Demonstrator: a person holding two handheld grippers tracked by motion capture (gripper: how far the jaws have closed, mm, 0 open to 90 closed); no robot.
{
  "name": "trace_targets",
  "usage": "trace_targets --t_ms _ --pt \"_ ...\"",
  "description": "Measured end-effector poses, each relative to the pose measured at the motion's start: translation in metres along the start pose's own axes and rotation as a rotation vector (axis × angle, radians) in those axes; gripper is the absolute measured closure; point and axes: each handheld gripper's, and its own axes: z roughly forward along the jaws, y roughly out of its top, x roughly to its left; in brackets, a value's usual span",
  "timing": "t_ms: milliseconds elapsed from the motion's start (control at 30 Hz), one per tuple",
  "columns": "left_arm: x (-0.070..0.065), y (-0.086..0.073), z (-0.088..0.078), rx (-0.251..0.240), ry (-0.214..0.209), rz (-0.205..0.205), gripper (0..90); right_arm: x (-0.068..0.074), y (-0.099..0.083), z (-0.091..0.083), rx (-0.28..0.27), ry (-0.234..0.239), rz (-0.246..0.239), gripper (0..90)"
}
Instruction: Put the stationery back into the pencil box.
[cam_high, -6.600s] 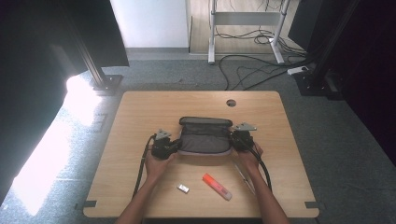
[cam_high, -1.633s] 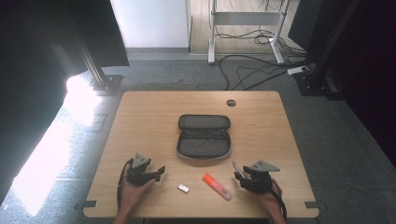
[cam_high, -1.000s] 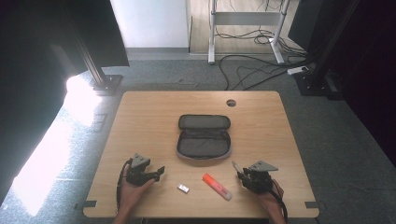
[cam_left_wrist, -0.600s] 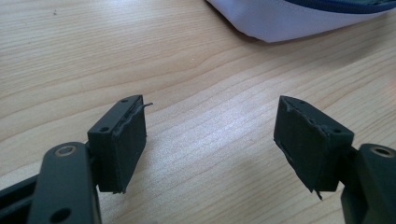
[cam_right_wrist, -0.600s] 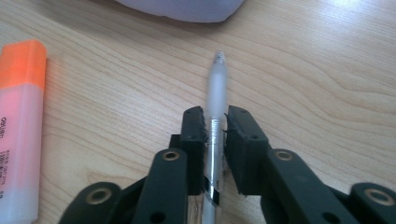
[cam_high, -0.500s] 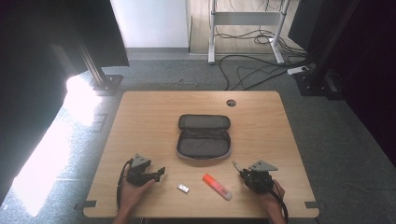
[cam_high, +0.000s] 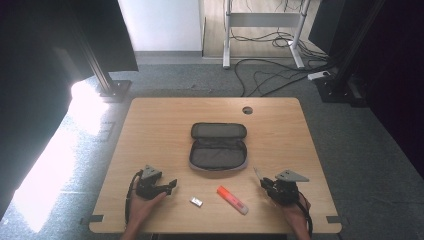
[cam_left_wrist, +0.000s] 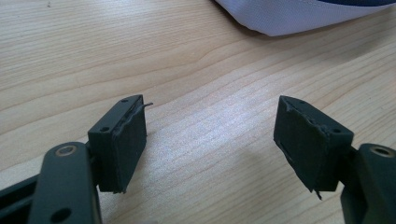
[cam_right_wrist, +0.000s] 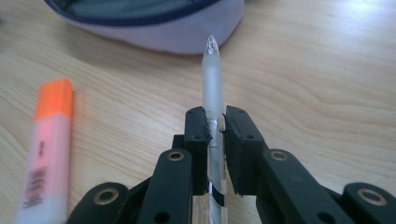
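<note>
An open grey pencil case (cam_high: 218, 145) lies in the middle of the wooden table (cam_high: 150, 130). In front of it are an orange highlighter (cam_high: 231, 199) and a small white eraser (cam_high: 196, 202). My right gripper (cam_high: 262, 184) sits near the front right. Its jaws have just been closing and are now shut on a clear pen (cam_right_wrist: 212, 79), whose tip points at the case (cam_right_wrist: 154, 25). The highlighter (cam_right_wrist: 46, 144) lies to its left. My left gripper (cam_high: 172, 186) rests at the front left. In its own view, the left gripper (cam_left_wrist: 210, 140) is open over bare wood, with the case's edge (cam_left_wrist: 299, 16) beyond.
A round cable hole (cam_high: 247, 110) sits near the table's far edge. Beyond the table are dark stands, a metal frame and cables on the floor. Bare wood lies to both sides of the case.
The right gripper has edged a little towards the pen and its jaws have come together on it. The left gripper, case, highlighter and eraser have not moved.
</note>
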Motion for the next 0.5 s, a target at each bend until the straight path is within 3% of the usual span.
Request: trace_targets --t_ms 267,500 --pt "0.001 0.0 0.001 0.001 -0.008 0.001 26.5 -0.008 0.01 -0.016 -0.088 0.015 0.042 78.5" --pt "0.001 0.001 0.002 0.01 -0.014 0.005 26.5 -0.005 0.011 -0.01 -0.085 0.019 0.032 78.6"
